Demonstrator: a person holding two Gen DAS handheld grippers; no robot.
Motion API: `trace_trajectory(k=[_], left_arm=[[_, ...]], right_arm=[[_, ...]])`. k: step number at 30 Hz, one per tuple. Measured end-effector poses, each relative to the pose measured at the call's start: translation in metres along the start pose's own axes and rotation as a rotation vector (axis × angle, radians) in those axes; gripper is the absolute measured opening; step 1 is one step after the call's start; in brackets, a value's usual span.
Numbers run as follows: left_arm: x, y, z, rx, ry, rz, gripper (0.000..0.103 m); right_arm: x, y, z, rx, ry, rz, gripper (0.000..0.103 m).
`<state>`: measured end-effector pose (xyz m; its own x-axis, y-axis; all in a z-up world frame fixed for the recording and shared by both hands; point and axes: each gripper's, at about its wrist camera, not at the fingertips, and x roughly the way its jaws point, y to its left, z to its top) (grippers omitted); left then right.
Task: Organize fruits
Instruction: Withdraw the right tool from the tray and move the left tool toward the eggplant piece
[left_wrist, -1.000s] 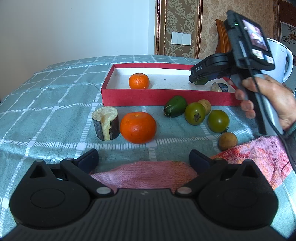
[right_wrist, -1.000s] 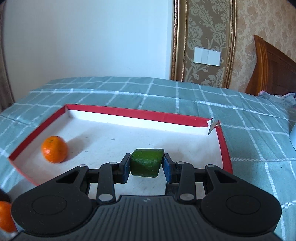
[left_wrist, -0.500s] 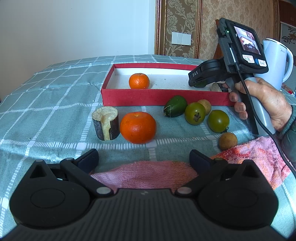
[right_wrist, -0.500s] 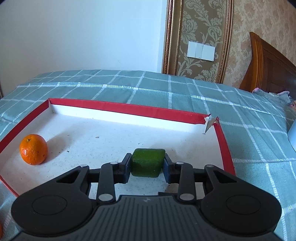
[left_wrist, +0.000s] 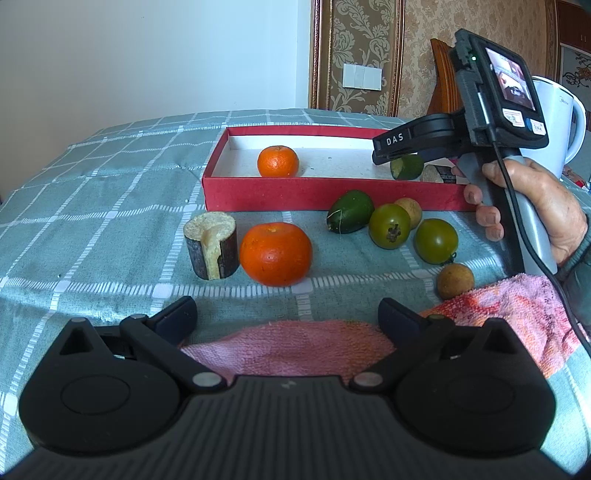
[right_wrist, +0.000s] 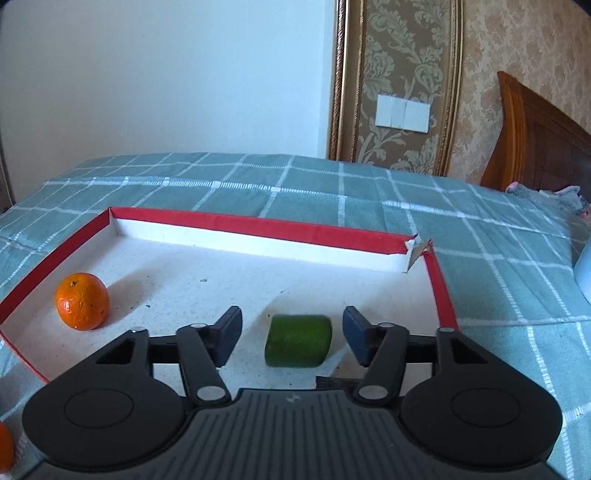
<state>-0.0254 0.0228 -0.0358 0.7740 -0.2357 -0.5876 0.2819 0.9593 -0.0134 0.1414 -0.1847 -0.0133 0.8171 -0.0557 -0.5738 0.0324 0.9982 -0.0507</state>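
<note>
A red box with a white floor holds a small orange at its left and a green fruit piece at its right. My right gripper is open, its fingers on either side of the green piece, which lies on the box floor. The green piece also shows in the left wrist view under the right gripper. My left gripper is open and empty above a pink towel. On the cloth in front of the box lie a large orange, a sugarcane piece, a green avocado, two green round fruits and brown longans.
A white kettle stands at the right behind the hand. A dark-wrapped piece lies in the box's right end. The box's far right corner is torn. A wooden headboard rises at the back right.
My right gripper has opened and let go of the green piece, which now lies on the box floor. The left gripper has not moved.
</note>
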Motion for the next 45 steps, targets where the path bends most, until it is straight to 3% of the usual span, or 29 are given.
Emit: trace_trajectory(k=[5, 11, 17, 21, 25, 30, 35, 37, 45], left_arm=[[0.000, 0.000, 0.000, 0.000, 0.000, 0.000, 0.103], [0.000, 0.000, 0.000, 0.000, 0.000, 0.000, 0.103], [-0.002, 0.002, -0.001, -0.006, -0.010, 0.006, 0.103], [-0.012, 0.003, -0.004, -0.002, -0.075, 0.039, 0.103], [-0.017, 0.002, -0.001, 0.051, -0.100, 0.096, 0.103], [-0.016, 0.003, 0.009, 0.070, -0.116, 0.108, 0.103], [-0.012, 0.011, 0.017, 0.058, -0.119, 0.117, 0.089], [-0.013, 0.019, 0.019, 0.041, -0.132, 0.143, 0.089], [-0.015, 0.059, 0.023, -0.103, -0.114, 0.028, 0.089]], right_arm=[[-0.012, -0.006, -0.003, 0.017, -0.028, 0.003, 0.066], [-0.041, -0.019, -0.012, 0.054, -0.084, 0.009, 0.076], [-0.066, -0.034, -0.024, 0.097, -0.105, 0.045, 0.077], [-0.072, -0.041, -0.038, 0.103, -0.089, 0.039, 0.080], [-0.073, -0.043, -0.044, 0.098, -0.073, 0.052, 0.080], [-0.074, -0.039, -0.046, 0.089, -0.070, 0.051, 0.080], [-0.078, -0.040, -0.046, 0.097, -0.090, 0.045, 0.081], [-0.076, -0.039, -0.046, 0.097, -0.077, 0.048, 0.081], [-0.075, -0.036, -0.047, 0.080, -0.072, 0.044, 0.082]])
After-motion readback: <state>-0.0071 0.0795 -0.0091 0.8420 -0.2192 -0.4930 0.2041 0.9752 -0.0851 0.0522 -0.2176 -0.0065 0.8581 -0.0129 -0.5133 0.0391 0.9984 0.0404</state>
